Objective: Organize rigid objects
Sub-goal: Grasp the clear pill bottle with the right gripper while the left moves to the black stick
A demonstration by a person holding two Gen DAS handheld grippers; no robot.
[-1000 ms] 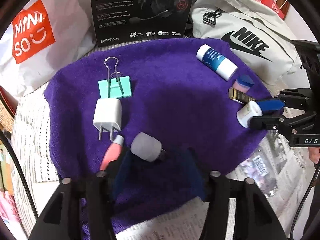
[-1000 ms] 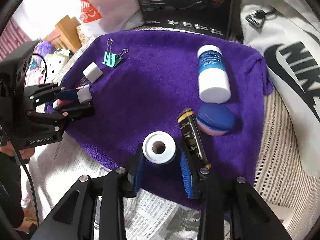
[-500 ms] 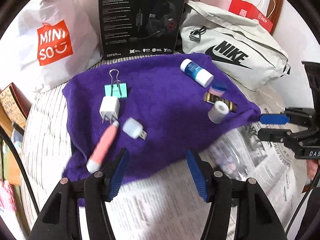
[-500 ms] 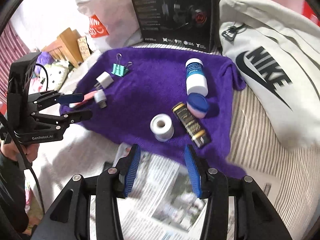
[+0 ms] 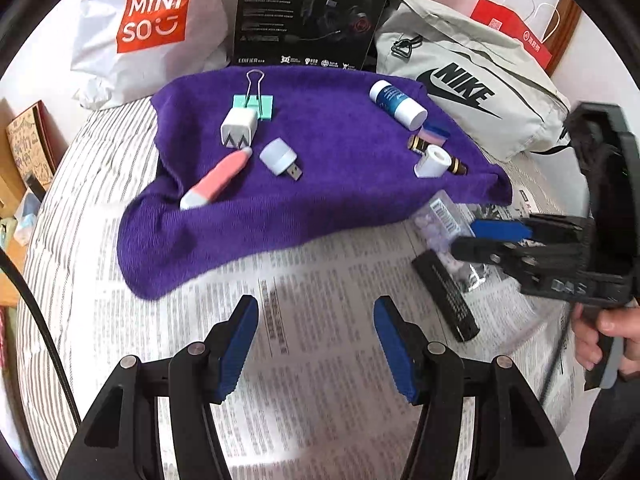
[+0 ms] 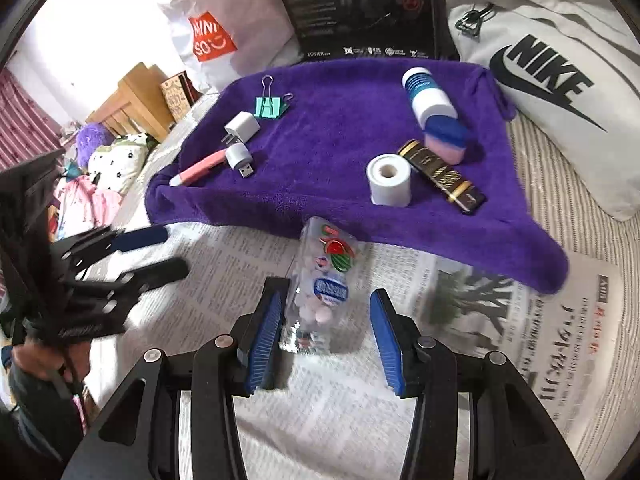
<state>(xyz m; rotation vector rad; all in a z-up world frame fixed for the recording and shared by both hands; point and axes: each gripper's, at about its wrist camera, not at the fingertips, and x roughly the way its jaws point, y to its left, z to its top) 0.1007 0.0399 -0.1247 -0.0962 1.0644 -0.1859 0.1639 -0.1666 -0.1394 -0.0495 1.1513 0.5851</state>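
Purple towel (image 5: 340,184) lies on a striped bed, newspaper (image 5: 320,320) spread in front of it. On the towel's left part: teal binder clip (image 5: 256,104), white charger plug (image 5: 239,128) touching it, pink pen (image 5: 218,180), small white USB light (image 5: 280,159). On its right part: blue-and-white bottle (image 6: 428,96), blue-and-pink case (image 6: 446,138) touching the bottle, white tape roll (image 6: 390,180), dark gold-trimmed tube (image 6: 444,176) just beside the roll. Left gripper (image 5: 316,344) hangs over bare newspaper, jaws spread, nothing between them. Right gripper (image 6: 326,340) also has its jaws spread; a clear plastic bottle (image 6: 320,292) with stickers lies on the newspaper between its pads, left pad close to it, contact unclear, right pad apart. A black bar-shaped object (image 5: 446,296) lies on the newspaper nearby. Behind the towel: white Miniso bag (image 5: 152,20), black headset box (image 5: 312,16), grey Nike bag (image 5: 464,80).
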